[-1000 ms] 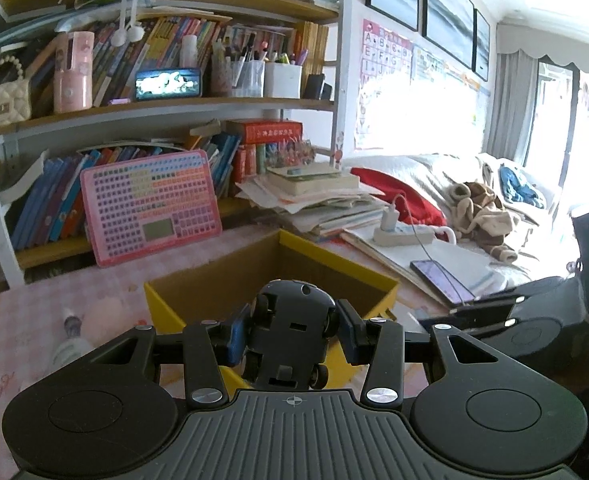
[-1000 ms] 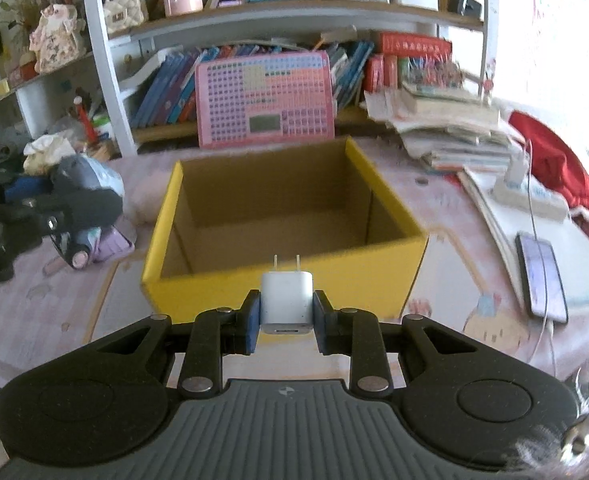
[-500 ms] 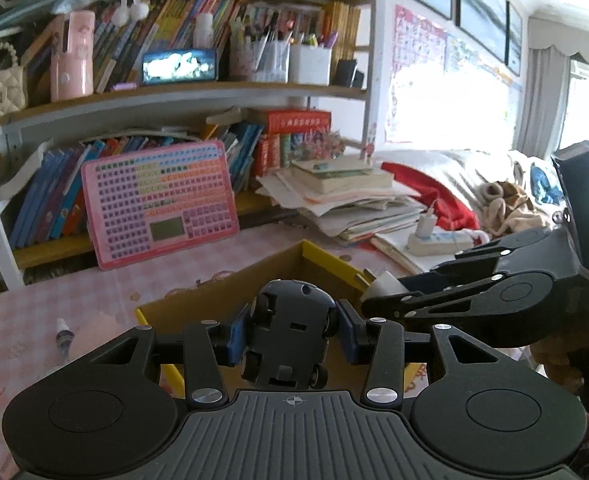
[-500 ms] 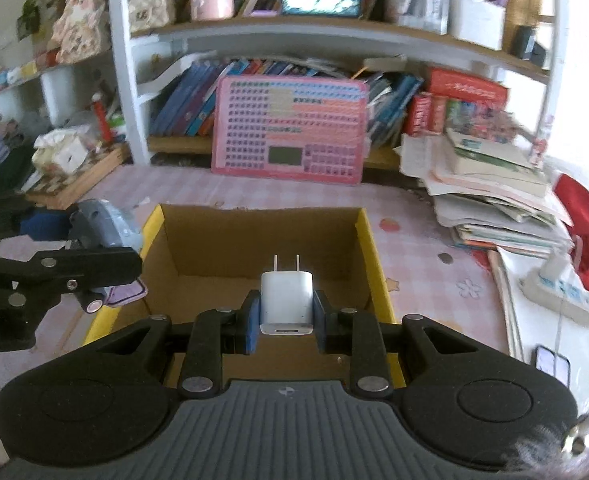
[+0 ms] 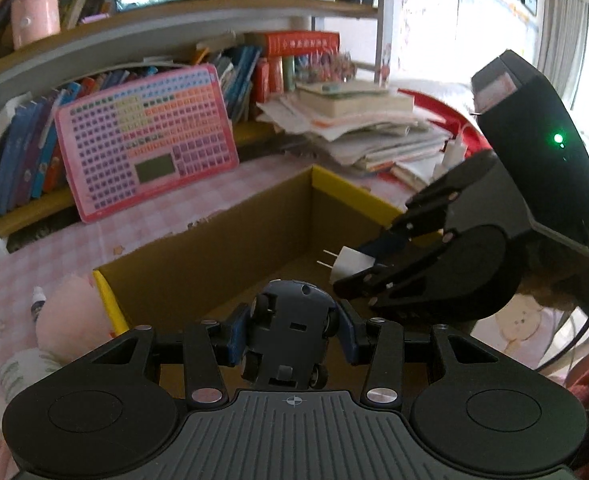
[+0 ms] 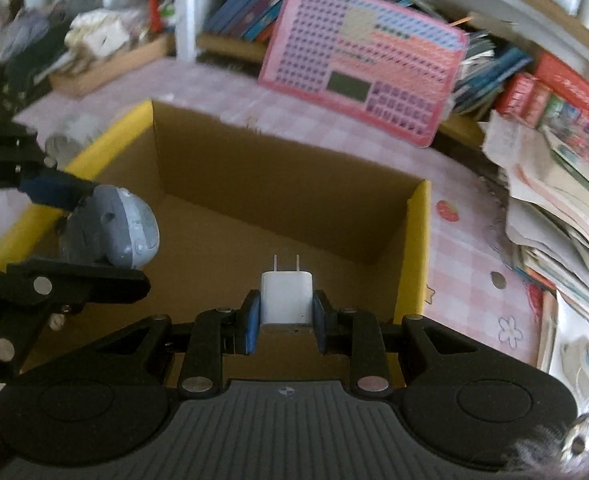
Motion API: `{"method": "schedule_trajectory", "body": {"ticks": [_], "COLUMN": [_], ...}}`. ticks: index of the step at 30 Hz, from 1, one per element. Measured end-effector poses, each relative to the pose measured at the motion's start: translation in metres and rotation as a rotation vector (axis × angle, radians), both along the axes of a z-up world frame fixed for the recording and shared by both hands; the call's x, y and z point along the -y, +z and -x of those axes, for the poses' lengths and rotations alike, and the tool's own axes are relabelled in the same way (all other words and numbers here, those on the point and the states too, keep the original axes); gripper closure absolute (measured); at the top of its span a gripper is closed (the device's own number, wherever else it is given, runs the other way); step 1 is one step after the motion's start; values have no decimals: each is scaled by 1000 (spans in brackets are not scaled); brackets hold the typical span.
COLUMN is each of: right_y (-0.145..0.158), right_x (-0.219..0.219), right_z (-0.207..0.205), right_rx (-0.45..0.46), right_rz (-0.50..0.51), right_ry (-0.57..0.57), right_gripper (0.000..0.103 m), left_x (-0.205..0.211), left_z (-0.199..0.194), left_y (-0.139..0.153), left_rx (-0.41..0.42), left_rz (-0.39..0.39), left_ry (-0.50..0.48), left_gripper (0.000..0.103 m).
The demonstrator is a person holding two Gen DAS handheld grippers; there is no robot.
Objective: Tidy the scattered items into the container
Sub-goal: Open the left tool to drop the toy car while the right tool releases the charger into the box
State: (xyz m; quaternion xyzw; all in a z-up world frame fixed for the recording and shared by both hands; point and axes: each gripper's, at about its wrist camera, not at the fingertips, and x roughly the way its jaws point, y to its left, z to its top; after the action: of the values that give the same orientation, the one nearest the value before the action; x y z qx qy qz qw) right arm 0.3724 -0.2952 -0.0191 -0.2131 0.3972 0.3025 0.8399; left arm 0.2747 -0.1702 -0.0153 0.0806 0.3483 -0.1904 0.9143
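Observation:
A yellow-rimmed cardboard box stands open on the pink checked table. My left gripper is shut on a grey toy car, seen underside up, and holds it over the box's near left part; the car also shows in the right wrist view. My right gripper is shut on a white plug charger, prongs forward, above the box's inside. In the left wrist view the charger and the right gripper hang over the box at right.
A pink keyboard toy leans on the bookshelf behind the box. A pile of books and papers lies to the right. A pink soft toy and a small bottle lie left of the box.
Both grippers have moved forward and down over the open box, each still holding its item. The right gripper has come close beside the left one.

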Motion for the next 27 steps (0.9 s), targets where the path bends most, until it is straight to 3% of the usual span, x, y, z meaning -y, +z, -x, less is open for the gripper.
{"method": "schedule_trajectory", "body": {"ticks": [7,19,20,22,27], "right_y": [-20,-27,-27,-26,-27], "right_x": [-9,-16,-16,-16,-17], "right_z": [-13,-21,-20,-21,-18], "right_rx": [-54,-129,-130,-140,-145], "right_rz": [66,110,110,103,111], "right_ry": [100,153,152,151,154], "right_gripper": [78,78,77,61,60], "left_x": [2,6,7,9,9], "left_z": [-11,-16,-16,-17,-17], "left_y": [-14,-24,-25,-25,-26], "left_rx": [-48,-92,-93,-93,-98], "left_rz": [-32,-56,-61,-75,-93], "left_ry": [25,44,44,42,26], "left_gripper": [59,59,58,57,52]}}
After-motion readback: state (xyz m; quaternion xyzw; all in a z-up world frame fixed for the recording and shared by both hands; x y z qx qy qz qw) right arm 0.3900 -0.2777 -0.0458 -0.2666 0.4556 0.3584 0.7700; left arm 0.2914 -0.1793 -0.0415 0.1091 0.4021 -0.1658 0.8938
